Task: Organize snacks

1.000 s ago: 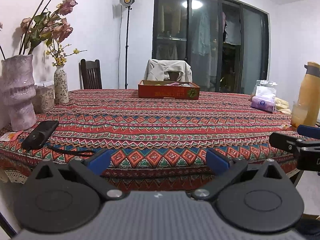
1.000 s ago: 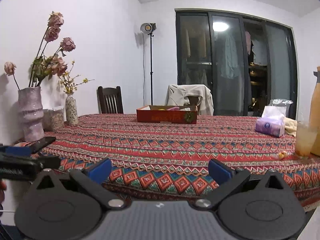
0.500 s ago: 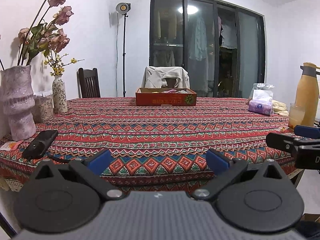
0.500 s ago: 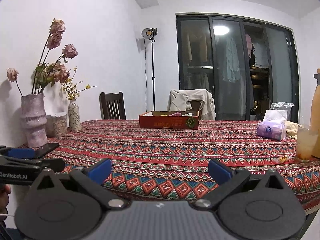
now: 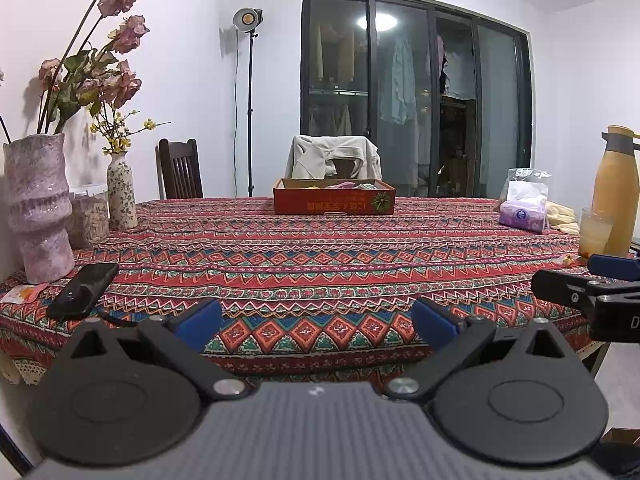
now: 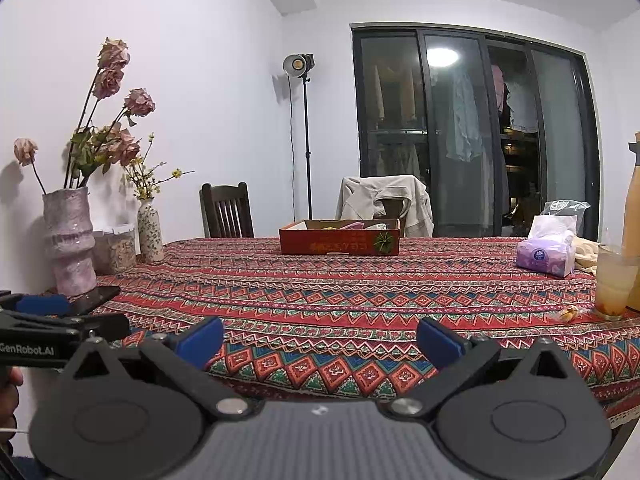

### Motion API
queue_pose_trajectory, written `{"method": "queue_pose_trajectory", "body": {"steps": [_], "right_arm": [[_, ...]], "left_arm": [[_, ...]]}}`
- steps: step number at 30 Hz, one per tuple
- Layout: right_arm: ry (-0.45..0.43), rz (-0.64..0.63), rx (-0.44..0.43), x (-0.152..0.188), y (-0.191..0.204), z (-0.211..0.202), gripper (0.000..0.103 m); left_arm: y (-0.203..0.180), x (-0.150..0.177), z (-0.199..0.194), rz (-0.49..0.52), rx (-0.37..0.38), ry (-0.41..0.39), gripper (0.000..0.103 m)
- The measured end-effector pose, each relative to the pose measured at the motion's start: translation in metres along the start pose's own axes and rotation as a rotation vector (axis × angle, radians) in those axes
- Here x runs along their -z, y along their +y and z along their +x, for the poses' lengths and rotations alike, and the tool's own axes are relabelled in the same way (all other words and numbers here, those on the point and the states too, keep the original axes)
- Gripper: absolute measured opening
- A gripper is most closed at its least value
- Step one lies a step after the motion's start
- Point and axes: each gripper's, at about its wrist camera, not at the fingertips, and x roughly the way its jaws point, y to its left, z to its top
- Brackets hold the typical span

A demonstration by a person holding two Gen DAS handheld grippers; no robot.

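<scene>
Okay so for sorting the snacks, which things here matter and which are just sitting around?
Part of the job:
red box at the far side, with packets inside
small wrapped sweet by the glass
left gripper, jaws open
right gripper, jaws open

Just lying about:
tissue pack
glass of drink
yellow bottle
phone
two vases

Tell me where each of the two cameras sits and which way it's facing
Left wrist: sits on the left gripper at the near table edge, facing the red box; its open fingers and the right gripper's tip at right show.
Right wrist: sits on the right gripper, facing the same way; its open fingers and the left gripper's tip at left show.
Shared: red box, tissue pack, pink vase, patterned tablecloth.
</scene>
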Motion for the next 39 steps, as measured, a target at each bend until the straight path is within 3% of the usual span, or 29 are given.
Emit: {"method": "queue_pose_trajectory", "body": {"steps": [39], "right_arm": [[0.002,0.001,-0.004,0.0021,0.0004,0.0003,0.103]], "left_arm": [[-0.001,0.0001,-0.0002,-0.014,-0.017,0.003,0.103]]}}
